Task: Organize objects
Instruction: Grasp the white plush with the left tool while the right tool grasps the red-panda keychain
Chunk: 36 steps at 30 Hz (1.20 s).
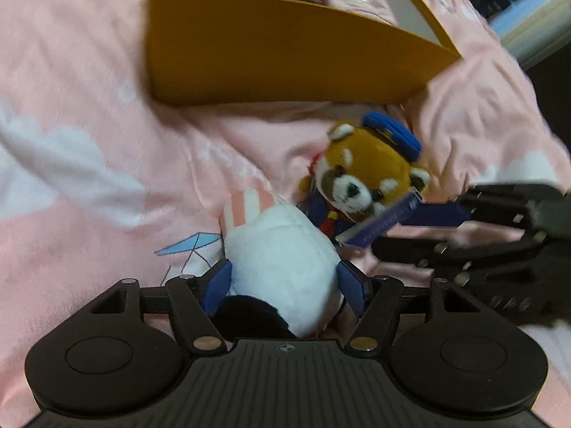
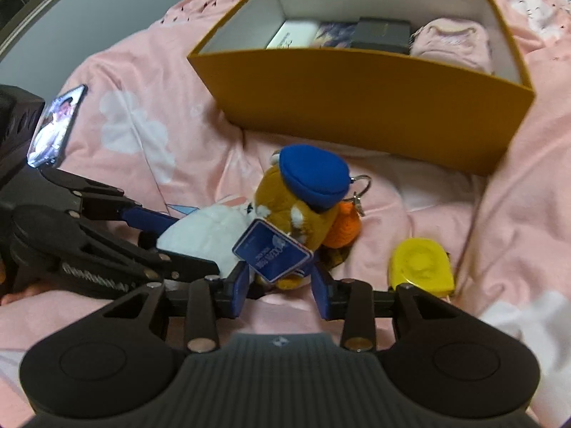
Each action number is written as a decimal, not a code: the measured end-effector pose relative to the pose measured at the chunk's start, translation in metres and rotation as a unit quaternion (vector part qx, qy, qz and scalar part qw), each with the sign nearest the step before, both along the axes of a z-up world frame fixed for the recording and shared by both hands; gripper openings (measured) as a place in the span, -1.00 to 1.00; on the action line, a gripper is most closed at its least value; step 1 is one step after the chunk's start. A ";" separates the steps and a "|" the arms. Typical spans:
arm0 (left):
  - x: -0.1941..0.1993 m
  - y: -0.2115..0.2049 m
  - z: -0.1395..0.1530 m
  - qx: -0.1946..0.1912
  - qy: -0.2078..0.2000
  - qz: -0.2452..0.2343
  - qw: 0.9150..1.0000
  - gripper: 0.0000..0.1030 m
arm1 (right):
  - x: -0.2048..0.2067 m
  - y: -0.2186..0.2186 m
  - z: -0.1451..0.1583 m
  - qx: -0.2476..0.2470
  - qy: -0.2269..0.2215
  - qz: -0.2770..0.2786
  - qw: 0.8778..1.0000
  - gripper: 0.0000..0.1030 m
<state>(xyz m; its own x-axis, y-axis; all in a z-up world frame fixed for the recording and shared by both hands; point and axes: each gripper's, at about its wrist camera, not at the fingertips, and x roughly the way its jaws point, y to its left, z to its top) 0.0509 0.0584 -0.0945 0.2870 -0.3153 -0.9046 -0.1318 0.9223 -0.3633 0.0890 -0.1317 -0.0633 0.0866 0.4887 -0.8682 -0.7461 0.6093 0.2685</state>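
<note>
A white plush (image 1: 282, 264) with a black patch lies on the pink bedcover. My left gripper (image 1: 285, 287) is open, its blue pads (image 1: 216, 285) flanking the plush's sides. Beside it lies a red panda plush (image 1: 364, 167) in a blue cap, with a blue tag (image 1: 378, 228). In the right wrist view my right gripper (image 2: 282, 289) stands open just below that tag (image 2: 273, 253) and the panda (image 2: 296, 210); the pads press on nothing. The white plush (image 2: 210, 235) sits between the left gripper's fingers (image 2: 150, 218). An orange box (image 2: 357, 107) stands behind.
The box (image 1: 285, 53) holds a white carton (image 2: 292, 32), a dark case (image 2: 382, 34) and a pink pouch (image 2: 449, 46). A yellow round item (image 2: 421, 264) and an orange knitted charm (image 2: 342, 228) lie right of the panda. A phone (image 2: 57, 125) lies far left.
</note>
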 end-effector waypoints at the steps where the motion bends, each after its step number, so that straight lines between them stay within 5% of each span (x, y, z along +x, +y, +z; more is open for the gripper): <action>1: 0.000 0.002 -0.001 -0.007 0.003 0.009 1.000 0.51 | 0.001 0.005 -0.002 -0.002 -0.003 0.005 1.000 -0.12; 4: 0.000 0.003 -0.007 -0.017 0.005 0.018 1.000 0.58 | 0.007 0.015 -0.008 -0.007 -0.026 0.000 1.000 -0.11; 10: 0.000 0.002 -0.012 -0.031 -0.001 0.030 0.999 0.43 | 0.021 0.015 -0.018 0.038 0.009 -0.030 0.999 -0.29; 12: -0.003 -0.001 -0.008 -0.026 -0.013 0.033 0.999 0.38 | 0.017 0.013 -0.012 0.038 -0.003 -0.029 0.999 -0.45; 16: -0.006 -0.004 0.006 -0.021 -0.042 0.041 0.998 0.31 | 0.014 0.000 0.008 0.034 -0.018 -0.030 0.999 -0.48; 20: -0.012 -0.015 0.042 0.048 -0.134 0.028 0.989 0.31 | 0.019 -0.020 0.024 0.029 0.004 -0.047 0.998 -0.48; 23: -0.006 -0.022 0.049 0.079 -0.166 0.017 0.983 0.31 | 0.028 -0.028 0.026 0.018 0.022 -0.059 0.998 -0.50; 31: 0.018 -0.029 0.008 0.089 -0.130 0.030 0.987 0.35 | 0.046 -0.027 0.009 0.010 -0.003 -0.107 0.994 -0.36; 36: 0.014 -0.028 0.007 0.083 -0.121 0.031 0.989 0.44 | 0.042 -0.035 0.010 0.018 -0.021 -0.117 0.993 -0.25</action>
